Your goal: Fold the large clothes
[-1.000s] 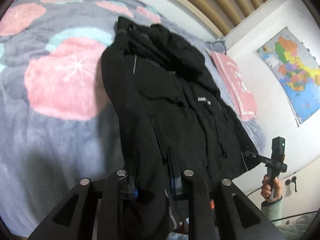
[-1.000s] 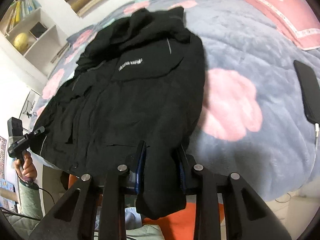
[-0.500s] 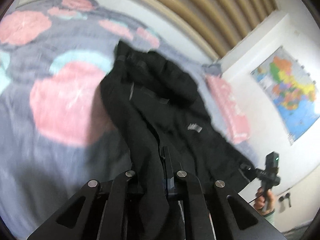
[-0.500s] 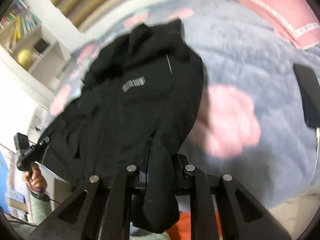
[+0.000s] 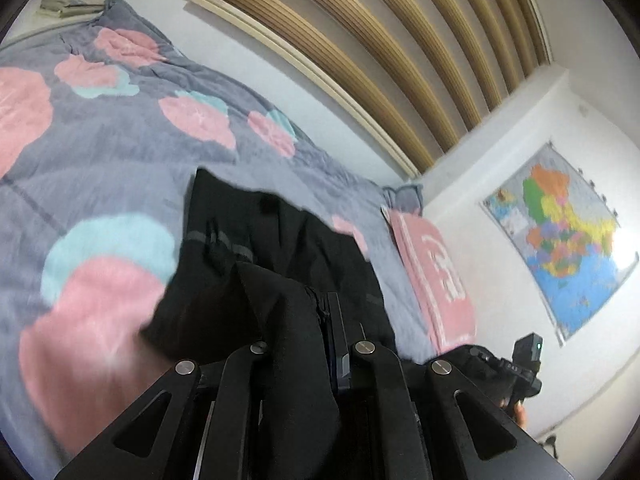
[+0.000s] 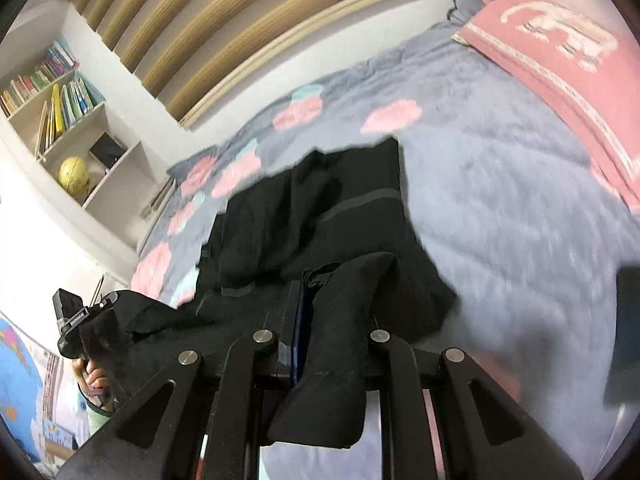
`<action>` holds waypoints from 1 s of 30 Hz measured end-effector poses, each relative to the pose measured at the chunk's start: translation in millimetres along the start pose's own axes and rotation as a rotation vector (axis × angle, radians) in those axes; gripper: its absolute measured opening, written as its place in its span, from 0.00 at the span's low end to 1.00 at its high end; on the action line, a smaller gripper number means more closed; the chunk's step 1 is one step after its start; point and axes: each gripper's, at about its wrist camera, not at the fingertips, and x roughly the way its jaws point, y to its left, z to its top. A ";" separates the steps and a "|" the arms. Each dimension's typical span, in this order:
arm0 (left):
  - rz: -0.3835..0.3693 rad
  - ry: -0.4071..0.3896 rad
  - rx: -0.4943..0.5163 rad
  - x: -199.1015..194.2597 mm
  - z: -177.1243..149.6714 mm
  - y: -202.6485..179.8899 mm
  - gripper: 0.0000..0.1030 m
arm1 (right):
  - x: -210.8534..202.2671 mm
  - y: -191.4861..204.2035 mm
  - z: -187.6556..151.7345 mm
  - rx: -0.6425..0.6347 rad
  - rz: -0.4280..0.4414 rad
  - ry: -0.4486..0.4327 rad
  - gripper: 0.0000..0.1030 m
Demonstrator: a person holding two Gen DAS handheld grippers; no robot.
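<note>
A large black jacket [image 5: 280,248] lies on the grey bed cover [image 5: 120,152], its far part flat and its near hem lifted off the bed. My left gripper [image 5: 304,312] is shut on one corner of the hem, with cloth bunched between the fingers. My right gripper [image 6: 332,292] is shut on the other hem corner of the jacket [image 6: 320,208], and a fold hangs down between its fingers. Each gripper shows in the other's view: the right one [image 5: 524,364] at far right, the left one [image 6: 76,320] at far left. The jacket's middle is hidden behind the raised hem.
The bed cover [image 6: 500,184] has pink and teal blotches. A pink pillow [image 5: 436,280] lies at the head of the bed, also in the right wrist view [image 6: 560,60]. A dark phone [image 6: 626,320] lies on the cover at right. A bookshelf [image 6: 68,120] and a wall map [image 5: 560,240] flank the bed.
Both grippers have risen and moved forward over the bed with the hem, carrying it toward the jacket's collar end. Less of the jacket lies spread out.
</note>
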 end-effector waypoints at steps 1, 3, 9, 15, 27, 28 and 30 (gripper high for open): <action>0.005 -0.008 -0.006 9.1 10.4 1.4 0.11 | 8.9 1.6 12.8 0.005 -0.006 -0.010 0.19; 0.032 -0.022 -0.007 32.5 29.4 4.7 0.12 | 21.2 1.9 35.2 0.005 -0.020 -0.024 0.19; 0.179 -0.011 -0.043 116.9 59.2 34.8 0.14 | 99.7 -10.1 86.8 -0.018 -0.169 -0.012 0.19; 0.313 0.100 -0.051 203.9 45.3 85.7 0.16 | 212.3 -58.6 81.1 0.026 -0.297 0.141 0.19; 0.192 0.108 0.189 171.4 41.4 65.3 0.21 | 201.4 -69.2 70.2 0.019 -0.233 0.161 0.32; 0.155 0.113 0.224 157.3 41.7 58.8 0.29 | 192.3 -66.0 71.9 0.006 -0.228 0.156 0.35; 0.083 0.125 0.241 126.7 45.1 52.4 0.54 | 165.2 -56.8 71.9 -0.041 -0.205 0.130 0.46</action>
